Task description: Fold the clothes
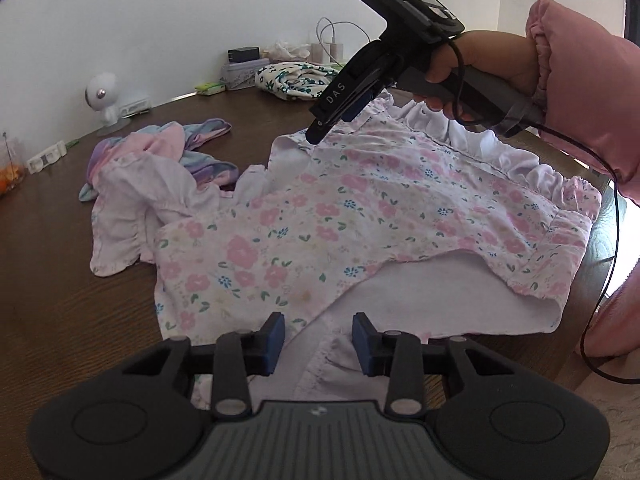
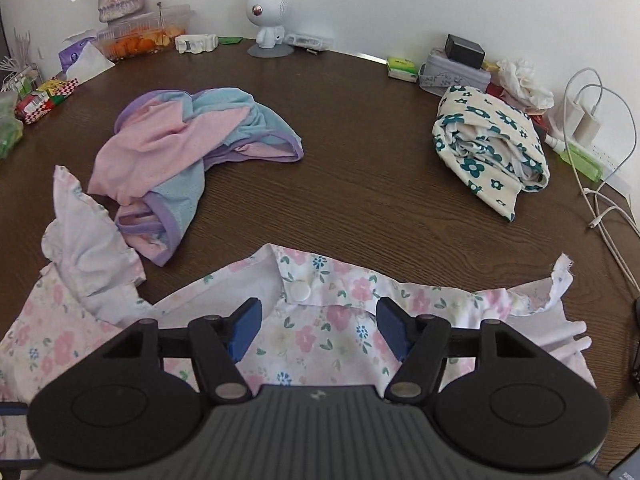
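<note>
Left gripper (image 1: pixel 319 338) spread, empty, over the hem of the floral dress (image 1: pixel 360 208) lying flat on the brown table (image 1: pixel 60 280).
Right gripper (image 2: pixel 319 328), spread and empty too, hangs above the collar (image 2: pixel 296 280). The cloth looks light, limp and prone to slide; best pinched at hem corners or shoulder seams. Pastel garment (image 2: pixel 192 136) and folded green-flowered piece (image 2: pixel 492 140) lie well apart.

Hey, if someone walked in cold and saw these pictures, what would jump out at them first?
The pink floral garment spread across the dark wooden table, nearest both cameras, with the right gripper hanging open-jawed over its collar. Behind it lie a crumpled pink-and-blue garment to the left and a folded teal-flowered bundle to the right.
</note>
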The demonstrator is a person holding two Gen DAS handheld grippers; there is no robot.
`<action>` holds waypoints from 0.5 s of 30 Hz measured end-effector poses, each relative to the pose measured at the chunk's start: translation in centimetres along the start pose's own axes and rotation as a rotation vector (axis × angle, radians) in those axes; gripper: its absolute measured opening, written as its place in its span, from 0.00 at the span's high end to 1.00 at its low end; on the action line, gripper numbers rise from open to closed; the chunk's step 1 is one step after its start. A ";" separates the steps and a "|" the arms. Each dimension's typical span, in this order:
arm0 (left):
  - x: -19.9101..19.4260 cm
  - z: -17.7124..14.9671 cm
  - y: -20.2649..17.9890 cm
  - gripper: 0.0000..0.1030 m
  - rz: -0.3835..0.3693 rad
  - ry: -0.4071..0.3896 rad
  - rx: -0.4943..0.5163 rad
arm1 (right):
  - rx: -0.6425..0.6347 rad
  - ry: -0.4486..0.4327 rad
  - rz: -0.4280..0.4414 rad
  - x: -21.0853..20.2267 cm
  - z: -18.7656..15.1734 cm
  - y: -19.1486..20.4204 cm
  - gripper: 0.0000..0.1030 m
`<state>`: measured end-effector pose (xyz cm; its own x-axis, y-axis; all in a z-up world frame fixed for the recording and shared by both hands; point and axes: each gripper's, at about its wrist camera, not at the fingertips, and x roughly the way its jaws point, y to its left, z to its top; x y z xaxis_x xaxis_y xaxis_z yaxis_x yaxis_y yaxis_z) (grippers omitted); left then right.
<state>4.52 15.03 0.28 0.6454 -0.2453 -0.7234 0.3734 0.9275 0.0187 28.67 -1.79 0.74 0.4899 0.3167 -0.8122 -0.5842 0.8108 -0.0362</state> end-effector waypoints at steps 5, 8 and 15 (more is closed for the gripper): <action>-0.1 -0.1 -0.2 0.65 -0.014 0.003 0.025 | -0.029 -0.052 0.012 1.2 0.2 0.6 0.42; -1.6 0.4 0.6 0.63 -0.056 -0.056 0.012 | -0.022 -0.060 0.055 1.1 0.5 0.8 0.44; -2.7 2.5 1.8 0.56 -0.034 -0.105 0.012 | -0.150 -0.057 0.305 -0.2 0.7 5.0 0.43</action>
<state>5.13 16.70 3.99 0.6981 -0.3049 -0.6478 0.4038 0.9148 0.0046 26.10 2.51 1.13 0.3104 0.5640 -0.7652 -0.7961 0.5942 0.1150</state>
